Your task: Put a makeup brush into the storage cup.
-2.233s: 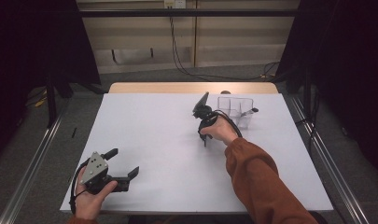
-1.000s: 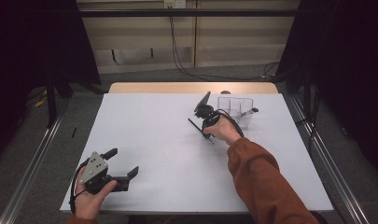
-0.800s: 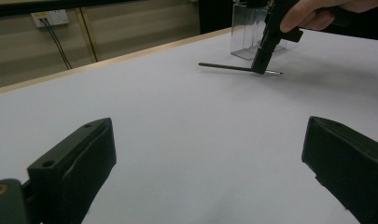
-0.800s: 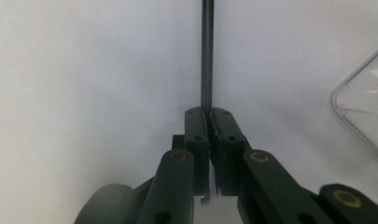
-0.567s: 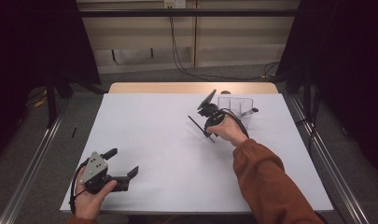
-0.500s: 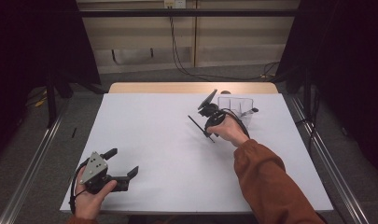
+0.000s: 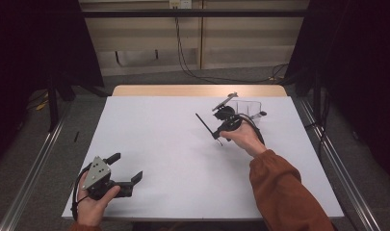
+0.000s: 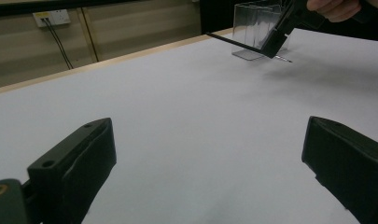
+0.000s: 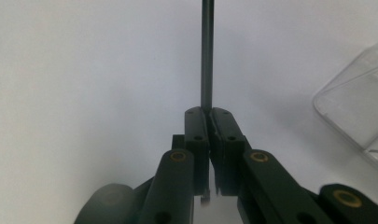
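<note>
White covering spreads over the table (image 7: 173,159), with beige wall panels and a dangling cable behind it. At the right of centre in the high view, the right gripper (image 7: 216,136) has its jaws pressed together on a thin black rod (image 7: 204,125), which sticks out toward the upper left. Just beyond stands a clear plastic box (image 7: 248,108). At the lower left, the left gripper (image 7: 127,168) rests on the table, jaws spread wide and holding nothing.

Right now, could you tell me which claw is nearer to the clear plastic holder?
The right claw: it holds a thin black rod just beside the clear plastic holder at the table's far side. The left claw rests open near the front left corner, far from it.
</note>
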Demonstrator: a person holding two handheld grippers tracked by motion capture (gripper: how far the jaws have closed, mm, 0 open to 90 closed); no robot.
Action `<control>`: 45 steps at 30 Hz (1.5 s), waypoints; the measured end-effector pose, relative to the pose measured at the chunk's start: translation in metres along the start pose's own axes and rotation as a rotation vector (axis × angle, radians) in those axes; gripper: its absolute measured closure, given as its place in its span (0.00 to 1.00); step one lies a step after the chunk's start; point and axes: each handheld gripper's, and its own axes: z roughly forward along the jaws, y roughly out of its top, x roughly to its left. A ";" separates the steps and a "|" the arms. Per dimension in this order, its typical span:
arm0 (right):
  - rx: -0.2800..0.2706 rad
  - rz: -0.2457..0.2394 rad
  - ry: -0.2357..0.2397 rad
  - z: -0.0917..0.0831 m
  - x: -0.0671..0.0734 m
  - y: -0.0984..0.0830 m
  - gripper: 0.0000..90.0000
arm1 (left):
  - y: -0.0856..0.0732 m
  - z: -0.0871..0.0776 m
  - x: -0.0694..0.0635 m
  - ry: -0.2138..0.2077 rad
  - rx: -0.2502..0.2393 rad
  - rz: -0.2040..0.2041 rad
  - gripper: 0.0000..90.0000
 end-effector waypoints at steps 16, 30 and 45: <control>-0.233 -0.063 0.087 -0.021 0.001 -0.019 0.96 | 0.001 -0.001 0.001 -0.001 -0.001 -0.002 0.03; -0.366 -0.052 0.121 -0.031 -0.007 -0.035 0.96 | 0.001 -0.002 0.001 -0.001 -0.005 -0.007 0.03; -0.460 -0.104 0.160 -0.046 -0.010 -0.054 0.96 | 0.002 -0.003 0.001 -0.005 -0.002 -0.016 0.03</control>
